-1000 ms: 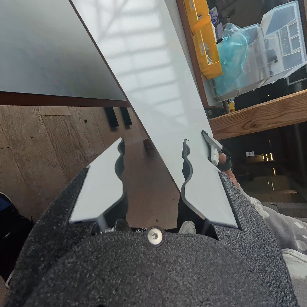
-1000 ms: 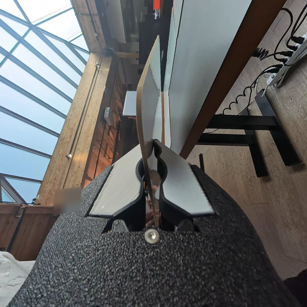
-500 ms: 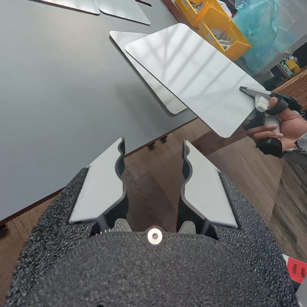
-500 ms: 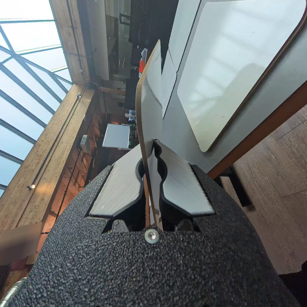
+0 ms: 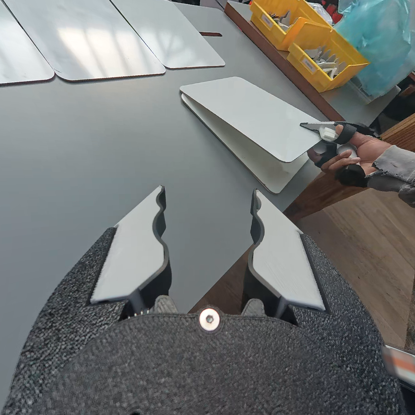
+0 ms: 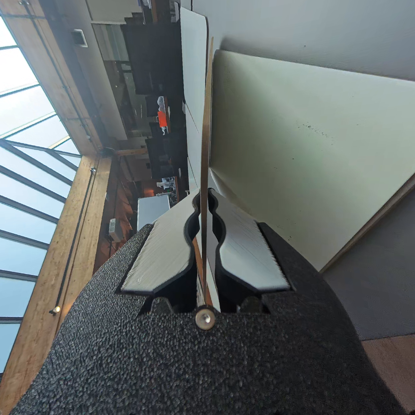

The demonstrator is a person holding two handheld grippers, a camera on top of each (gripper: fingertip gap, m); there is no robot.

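Note:
My left gripper (image 5: 208, 193) is open and empty, held above the near part of the grey table (image 5: 89, 139). My right gripper (image 6: 204, 193) is shut on the near edge of a thin white board (image 6: 207, 125), seen edge-on in the right wrist view. In the left wrist view this held board (image 5: 253, 114) slopes down over a second white board (image 5: 265, 166) that lies flat at the table's right edge, their far ends close together. The right gripper (image 5: 314, 126) and the person's hand (image 5: 350, 155) show there at the board's right corner. The flat board also shows in the right wrist view (image 6: 303, 143).
Three more white boards (image 5: 89, 42) lie side by side at the far side of the table. Yellow bins (image 5: 314, 51) with small parts and a teal plastic bag (image 5: 381, 45) stand on a shelf at the right. Wooden floor (image 5: 359, 247) lies beyond the table's right edge.
The left gripper has swung up from under the table edge to above the tabletop. The right gripper has lowered the held board from upright to sloping over the flat board.

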